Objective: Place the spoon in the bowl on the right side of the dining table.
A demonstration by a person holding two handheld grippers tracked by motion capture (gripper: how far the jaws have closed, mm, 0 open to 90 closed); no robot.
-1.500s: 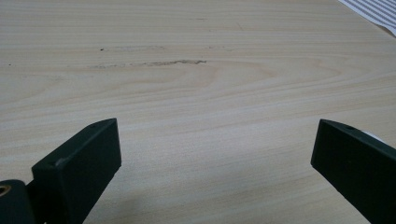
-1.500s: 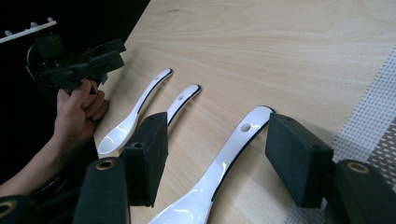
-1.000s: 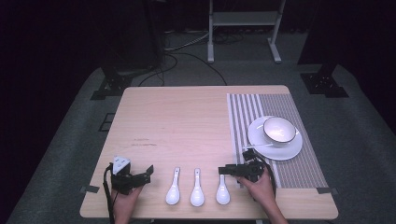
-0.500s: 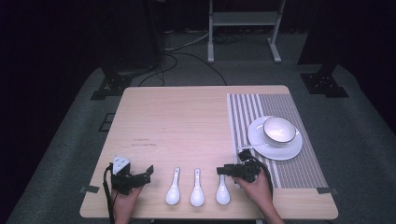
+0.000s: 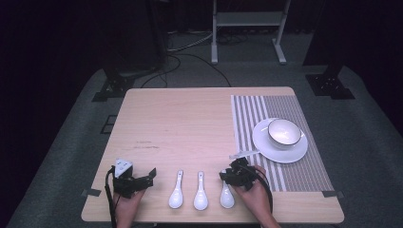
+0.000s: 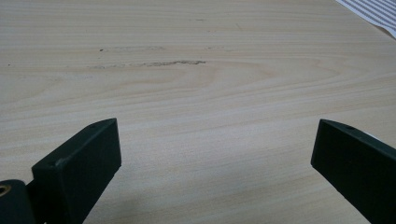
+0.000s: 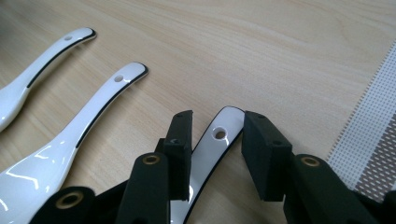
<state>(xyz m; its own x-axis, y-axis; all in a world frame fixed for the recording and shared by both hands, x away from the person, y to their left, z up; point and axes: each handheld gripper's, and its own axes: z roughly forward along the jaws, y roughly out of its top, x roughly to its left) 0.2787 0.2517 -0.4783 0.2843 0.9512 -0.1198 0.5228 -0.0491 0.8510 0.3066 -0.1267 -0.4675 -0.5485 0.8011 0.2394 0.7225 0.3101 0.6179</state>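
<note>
Three white ceramic spoons lie side by side near the table's front edge: the left spoon (image 5: 176, 195), the middle spoon (image 5: 200, 194) and the right spoon (image 5: 227, 197). My right gripper (image 5: 229, 176) sits low over the right spoon's handle (image 7: 217, 135). Its jaws have just been closing and now straddle the handle closely, with thin gaps at the pads (image 7: 181, 135). The spoon rests flat on the wood. In the right gripper view, the middle spoon (image 7: 93, 116) and the left spoon (image 7: 46, 56) lie to the left. My left gripper (image 5: 147, 177) (image 6: 215, 135) rests open on bare wood, holding nothing.
A striped placemat (image 5: 285, 104) covers the table's right side. On it stands a white saucer (image 5: 280, 153) carrying a white bowl (image 5: 284, 131). A faint scuff marks the wood (image 6: 154, 63) ahead of the left gripper. Dark floor, stands and cables lie beyond the far edge.
My right gripper has slid left from the placemat's edge onto the right spoon's handle, and its jaws have narrowed around it. The left gripper and the spoons have stayed put.
</note>
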